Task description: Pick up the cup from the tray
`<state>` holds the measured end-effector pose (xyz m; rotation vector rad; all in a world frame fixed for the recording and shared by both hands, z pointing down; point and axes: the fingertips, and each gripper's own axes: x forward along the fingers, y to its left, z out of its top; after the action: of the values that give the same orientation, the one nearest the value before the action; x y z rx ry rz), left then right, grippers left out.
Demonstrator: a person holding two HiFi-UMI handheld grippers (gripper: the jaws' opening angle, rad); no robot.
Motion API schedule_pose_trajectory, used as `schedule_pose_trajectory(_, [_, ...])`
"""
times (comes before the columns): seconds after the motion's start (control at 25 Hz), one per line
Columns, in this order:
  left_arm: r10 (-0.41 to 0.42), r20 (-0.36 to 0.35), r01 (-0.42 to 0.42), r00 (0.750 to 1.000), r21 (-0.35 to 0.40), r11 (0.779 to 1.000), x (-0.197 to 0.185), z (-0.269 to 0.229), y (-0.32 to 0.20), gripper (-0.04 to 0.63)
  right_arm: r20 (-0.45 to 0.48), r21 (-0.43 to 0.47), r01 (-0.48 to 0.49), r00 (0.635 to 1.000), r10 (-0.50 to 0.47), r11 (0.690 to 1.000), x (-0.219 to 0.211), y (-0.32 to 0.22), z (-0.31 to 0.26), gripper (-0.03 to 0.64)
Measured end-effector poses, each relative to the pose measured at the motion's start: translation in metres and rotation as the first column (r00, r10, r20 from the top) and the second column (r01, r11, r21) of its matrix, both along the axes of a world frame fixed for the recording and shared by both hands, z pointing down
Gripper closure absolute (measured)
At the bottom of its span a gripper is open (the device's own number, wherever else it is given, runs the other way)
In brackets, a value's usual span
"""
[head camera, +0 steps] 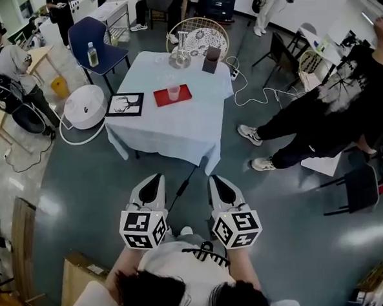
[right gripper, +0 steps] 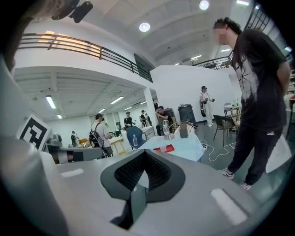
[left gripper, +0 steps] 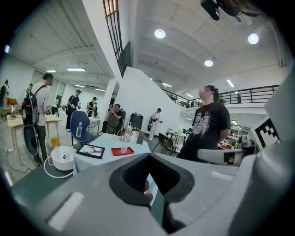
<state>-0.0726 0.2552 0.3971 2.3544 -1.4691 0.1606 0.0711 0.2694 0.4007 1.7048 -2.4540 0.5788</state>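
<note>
Cup (head camera: 173,91) tiny on distant red tray (head camera: 161,98); left gripper (head camera: 157,178) and right gripper (head camera: 216,178) pressed together, empty.

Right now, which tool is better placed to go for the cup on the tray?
Left, marginally: the left tool lines up closer with the cup than the right tool; both are shut.

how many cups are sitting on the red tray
1: a pink cup stands upright near the middle of the red tray on the table. Nothing else shows on the tray.
</note>
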Motion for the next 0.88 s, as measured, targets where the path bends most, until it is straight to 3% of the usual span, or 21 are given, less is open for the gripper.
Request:
schedule_pose_trajectory(0.44, [-0.015, 0.004, 0.015, 1.0, -0.01, 1.0, 0.006, 0.001, -0.012, 0.595, -0.01, -0.012, 0.056, 0.998, -0.056, 0.998, -0.001, -0.014, 0.004, 0.591])
schedule_pose_trajectory(0.88, [-0.057, 0.002, 0.057, 0.998, -0.027, 0.998, 0.011, 0.002, -0.017, 0.595, 0.01, 0.003, 0.145, 0.989, -0.145, 0.989, 0.0, -0.02, -0.002, 0.503])
